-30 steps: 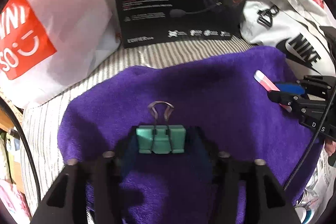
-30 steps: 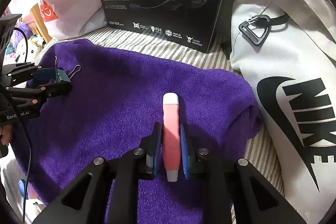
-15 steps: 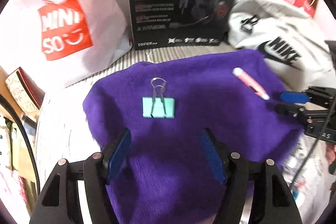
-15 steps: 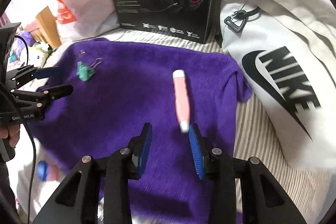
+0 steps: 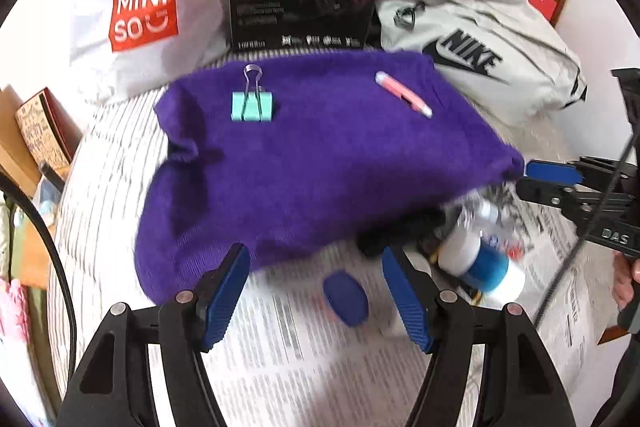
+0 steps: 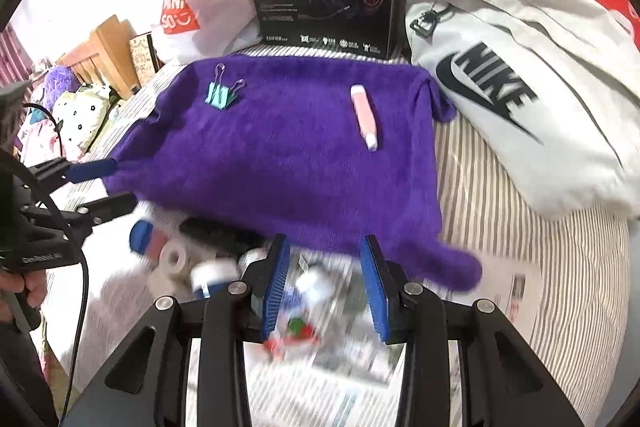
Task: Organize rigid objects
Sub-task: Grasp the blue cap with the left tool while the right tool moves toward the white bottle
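Both my grippers empty above the purple towel [image 5: 320, 155]
Left gripper [image 5: 316, 291] and right gripper [image 6: 324, 283] gape; binder clip [image 5: 252, 105] far-left corner, pink tube [image 5: 402, 94] far-right

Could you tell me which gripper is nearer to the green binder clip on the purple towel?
Left. The left gripper sits below the green binder clip, off the purple towel; the right gripper is farther across.

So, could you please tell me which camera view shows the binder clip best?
The left wrist view: the clip faces the camera squarely on the purple cloth, teal body and wire handles clear. The right wrist view shows it smaller, off to the side and at an angle.
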